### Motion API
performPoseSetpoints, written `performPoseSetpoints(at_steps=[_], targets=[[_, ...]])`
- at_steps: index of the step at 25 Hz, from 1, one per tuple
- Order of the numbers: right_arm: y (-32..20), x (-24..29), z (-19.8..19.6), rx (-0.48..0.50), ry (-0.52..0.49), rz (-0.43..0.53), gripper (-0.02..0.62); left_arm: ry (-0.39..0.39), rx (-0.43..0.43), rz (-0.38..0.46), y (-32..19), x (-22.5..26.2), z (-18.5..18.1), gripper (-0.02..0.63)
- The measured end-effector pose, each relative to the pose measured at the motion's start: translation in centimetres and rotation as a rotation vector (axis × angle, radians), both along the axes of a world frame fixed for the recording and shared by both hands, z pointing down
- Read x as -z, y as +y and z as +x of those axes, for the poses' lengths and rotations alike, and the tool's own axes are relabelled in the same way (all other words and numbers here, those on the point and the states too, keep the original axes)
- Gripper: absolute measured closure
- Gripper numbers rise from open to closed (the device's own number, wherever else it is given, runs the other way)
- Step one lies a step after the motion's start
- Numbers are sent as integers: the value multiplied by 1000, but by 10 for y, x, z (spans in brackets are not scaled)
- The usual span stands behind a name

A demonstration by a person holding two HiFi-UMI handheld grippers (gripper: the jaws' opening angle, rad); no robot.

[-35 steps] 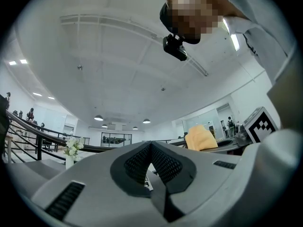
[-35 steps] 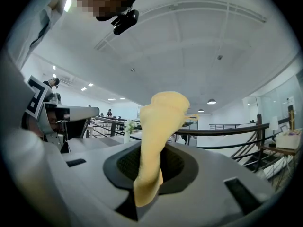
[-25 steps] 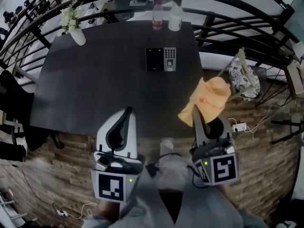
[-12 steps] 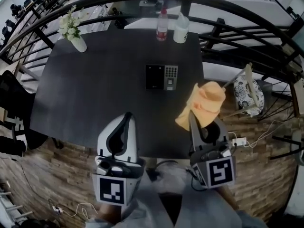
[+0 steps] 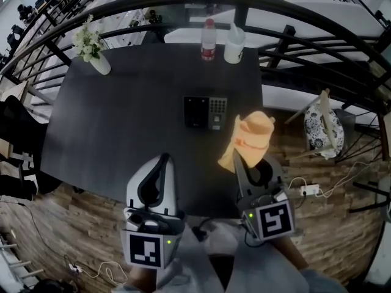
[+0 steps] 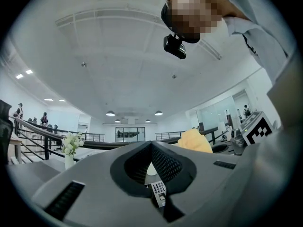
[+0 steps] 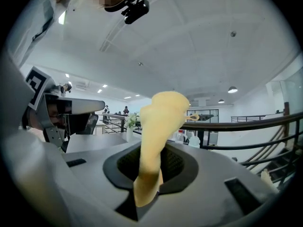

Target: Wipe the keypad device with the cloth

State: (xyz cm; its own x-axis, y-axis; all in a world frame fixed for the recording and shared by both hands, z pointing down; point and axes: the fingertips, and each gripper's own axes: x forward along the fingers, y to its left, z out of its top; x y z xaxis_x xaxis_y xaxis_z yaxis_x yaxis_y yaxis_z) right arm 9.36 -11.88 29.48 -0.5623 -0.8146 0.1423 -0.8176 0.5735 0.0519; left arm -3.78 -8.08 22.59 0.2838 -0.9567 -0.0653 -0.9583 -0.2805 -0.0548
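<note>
Carrying the orange cloth (image 5: 252, 134) in the right gripper (image 5: 238, 159), clamped tight on the cloth's lower end and letting the loose bulk flop up and forward past the tips. Hanging the left gripper (image 5: 164, 161) alongside over the near edge of the dark table (image 5: 110, 127), pinched together on nothing. Heading, by the look of it, for the keypad device (image 5: 205, 112), lying flat near the table's middle, just ahead and to the left of the cloth and not yet touched by it. Judging the approach to be the step in hand, and doing it well probably meaning: bringing the right gripper forward and down, leading with a fold of cloth rather than the hard tips; pressing lightly and sweeping across both the dark panel and the keys; perhaps bracing the device's left edge with the left gripper, guarding against sliding under the push; stopping well short of the bottles (image 5: 208, 41) and the flower vase (image 5: 95, 47) at the far edge.
</note>
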Motion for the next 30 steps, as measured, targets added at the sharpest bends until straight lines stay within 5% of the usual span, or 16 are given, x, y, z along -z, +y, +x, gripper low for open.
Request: performPoseSetpoints(at_steps=[20, 30], targets=[[-50, -33, -50, -22, 40, -65, 525, 15, -67, -22, -43, -8, -31, 594], [-75, -68, -100, 55, 82, -128, 525, 38, -56, -54, -59, -25, -65, 594]])
